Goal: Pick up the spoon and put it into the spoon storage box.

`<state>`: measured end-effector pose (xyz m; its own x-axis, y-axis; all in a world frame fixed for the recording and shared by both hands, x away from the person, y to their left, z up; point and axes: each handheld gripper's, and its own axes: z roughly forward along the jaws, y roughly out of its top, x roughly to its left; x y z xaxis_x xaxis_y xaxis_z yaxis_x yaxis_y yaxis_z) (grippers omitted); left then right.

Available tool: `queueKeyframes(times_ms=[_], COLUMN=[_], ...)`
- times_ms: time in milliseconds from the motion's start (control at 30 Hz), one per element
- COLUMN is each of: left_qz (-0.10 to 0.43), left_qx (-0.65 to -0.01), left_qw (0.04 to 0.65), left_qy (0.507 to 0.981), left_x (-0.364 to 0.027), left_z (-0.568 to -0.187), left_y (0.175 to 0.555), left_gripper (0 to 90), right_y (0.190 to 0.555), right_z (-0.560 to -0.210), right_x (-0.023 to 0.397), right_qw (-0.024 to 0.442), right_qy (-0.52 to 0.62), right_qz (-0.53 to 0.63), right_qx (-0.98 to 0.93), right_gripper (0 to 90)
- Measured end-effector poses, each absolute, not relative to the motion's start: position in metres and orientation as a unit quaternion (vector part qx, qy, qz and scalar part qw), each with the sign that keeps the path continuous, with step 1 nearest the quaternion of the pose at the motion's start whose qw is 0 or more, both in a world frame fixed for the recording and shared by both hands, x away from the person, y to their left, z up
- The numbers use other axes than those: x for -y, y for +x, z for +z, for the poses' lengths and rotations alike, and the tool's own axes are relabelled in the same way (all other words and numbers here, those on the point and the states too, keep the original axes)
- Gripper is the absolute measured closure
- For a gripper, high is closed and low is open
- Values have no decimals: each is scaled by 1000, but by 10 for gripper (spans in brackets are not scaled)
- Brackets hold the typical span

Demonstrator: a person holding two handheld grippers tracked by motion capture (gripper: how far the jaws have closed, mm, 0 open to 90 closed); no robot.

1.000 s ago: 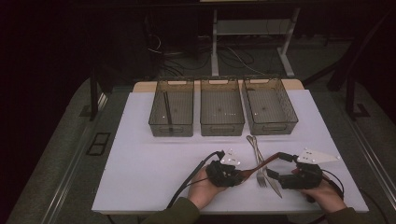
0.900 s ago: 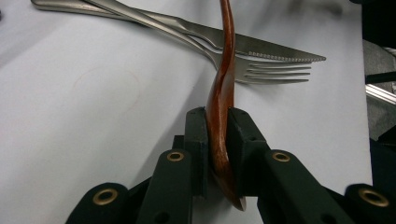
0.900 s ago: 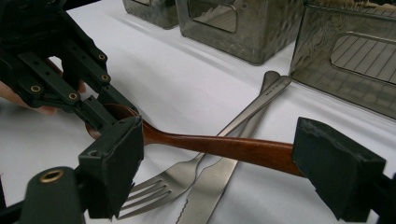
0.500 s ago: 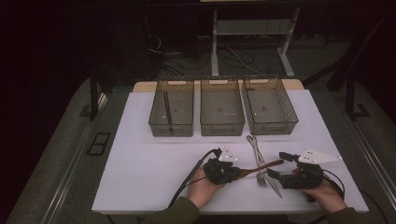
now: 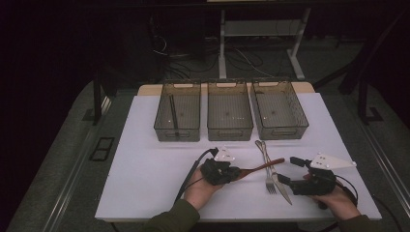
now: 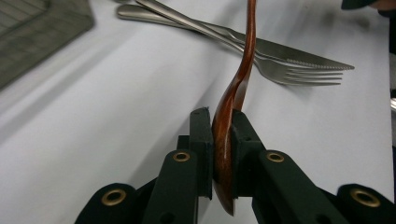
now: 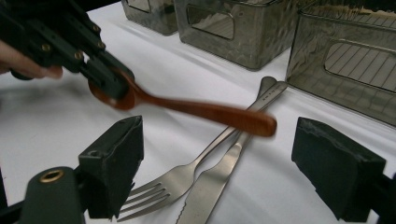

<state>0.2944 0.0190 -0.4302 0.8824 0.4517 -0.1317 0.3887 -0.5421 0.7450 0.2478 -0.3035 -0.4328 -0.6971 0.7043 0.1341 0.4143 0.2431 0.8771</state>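
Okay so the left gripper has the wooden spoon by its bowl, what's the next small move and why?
Probably lift the wooden spoon a little higher and clear of the table before carrying it toward the three bins. The left gripper is shut on the spoon's bowl, but the handle reaches over the fork and knife, so a low sweep might knock them. The right gripper is open beside them.

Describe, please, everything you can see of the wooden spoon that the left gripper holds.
The wooden spoon is reddish-brown and glossy, like varnished wood, with a small bowl and a slim, slightly curved handle that ends in a rounded tip. The left gripper is shut on its bowl, which stands on edge between the two black pads. The handle reaches out above the fork and the knife on the white table. It looks lifted; whether it touches them I cannot tell.
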Motion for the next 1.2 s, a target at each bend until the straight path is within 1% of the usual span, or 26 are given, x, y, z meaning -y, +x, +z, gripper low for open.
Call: queueKeyframes(times_ms=[300, 533, 833, 1200], left_qz=[47, 51, 50, 74], left_qx=[-251, -239, -225, -229], left_qw=[436, 450, 468, 480], left_qy=[863, 859, 853, 844], left_x=[-48, -62, -68, -74], left_z=[-417, -407, -395, -379], left_y=[299, 304, 312, 333], left_gripper=[811, 810, 810, 810], right_y=[248, 248, 249, 249], right_z=[-434, -434, -435, -435], right_x=[303, 302, 302, 303], right_qw=[143, 141, 142, 142], right_qy=[359, 359, 361, 364], right_qz=[496, 494, 493, 493], right_qx=[-778, -779, -778, -778], right_gripper=[161, 161, 161, 161])
